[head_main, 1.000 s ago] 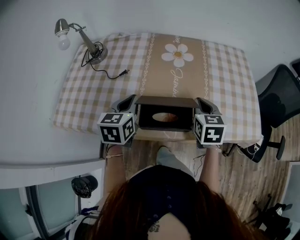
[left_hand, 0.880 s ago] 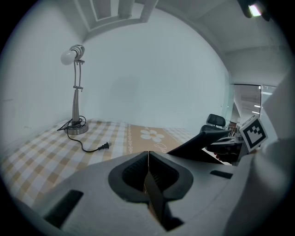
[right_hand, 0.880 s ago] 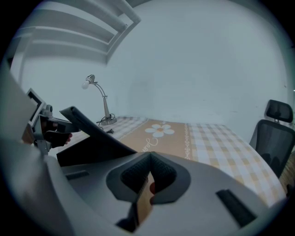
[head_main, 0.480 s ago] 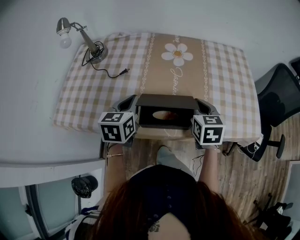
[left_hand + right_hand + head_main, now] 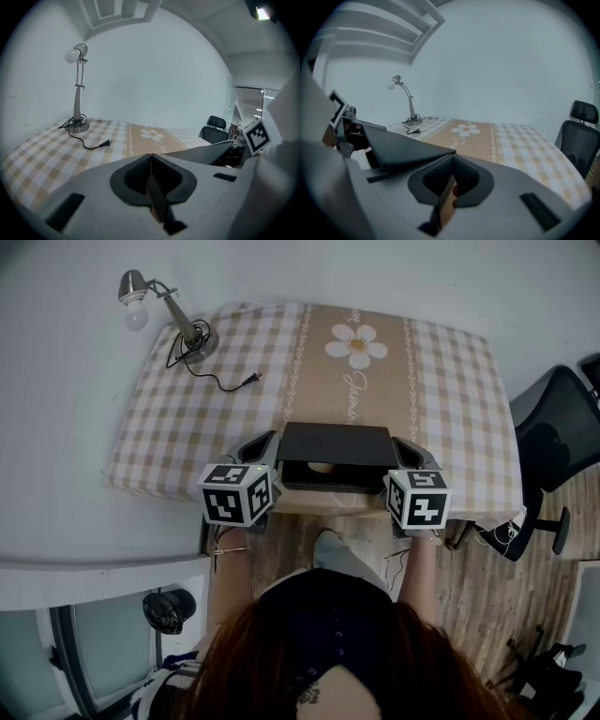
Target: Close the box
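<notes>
Left gripper [image 5: 151,161]: jaws pinched together on a thin brown cardboard edge, which I'm reading as the left side of the box [image 5: 330,482]. Right gripper [image 5: 452,164] is the same deal, clamped on a cardboard edge on the box's right side. So neither one is empty, and the box sits right between them.

Just inward of both sets of jaws, the dark lid [image 5: 336,443] hangs at a shallow slant over the opening. It's nearly down, with a gap showing on the near side. There's something pale in that gap, but I can't tell what it is.

What I'd worry about:
- Both grippers hold the sides, so squeezing them in or out could make the lid catch on a wall instead of seating.
- If one side drops first, the lid could go on skewed.
- The box is at the near edge of the table [image 5: 187,427], so a push toward the person could slide it off.

Further out past the left gripper are a desk lamp [image 5: 159,306] and its loose plug [image 5: 249,381], well apart from everything.
</notes>
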### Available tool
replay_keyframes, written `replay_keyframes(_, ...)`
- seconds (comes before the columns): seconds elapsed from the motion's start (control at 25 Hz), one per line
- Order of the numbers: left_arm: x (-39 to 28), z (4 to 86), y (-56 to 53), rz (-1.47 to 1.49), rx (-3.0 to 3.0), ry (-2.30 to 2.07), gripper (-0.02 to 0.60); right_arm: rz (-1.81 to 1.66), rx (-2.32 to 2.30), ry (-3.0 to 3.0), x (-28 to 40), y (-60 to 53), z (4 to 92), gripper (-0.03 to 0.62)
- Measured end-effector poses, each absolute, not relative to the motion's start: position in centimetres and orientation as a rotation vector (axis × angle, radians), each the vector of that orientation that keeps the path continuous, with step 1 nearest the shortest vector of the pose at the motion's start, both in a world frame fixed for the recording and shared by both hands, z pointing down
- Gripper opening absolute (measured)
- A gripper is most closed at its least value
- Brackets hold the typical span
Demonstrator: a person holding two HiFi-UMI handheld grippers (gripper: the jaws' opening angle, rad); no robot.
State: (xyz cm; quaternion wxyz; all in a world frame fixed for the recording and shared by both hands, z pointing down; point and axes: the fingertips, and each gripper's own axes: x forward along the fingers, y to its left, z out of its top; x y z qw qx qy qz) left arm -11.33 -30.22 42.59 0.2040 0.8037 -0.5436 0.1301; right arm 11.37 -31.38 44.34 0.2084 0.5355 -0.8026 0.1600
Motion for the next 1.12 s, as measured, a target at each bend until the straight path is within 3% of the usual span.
replay_keyframes(1.12,-10.2,42.9,-26.7,0.4,2.287,-1.443,0.029,0.415,1.505,-2.262,10.8,-28.3,43.3,0.017)
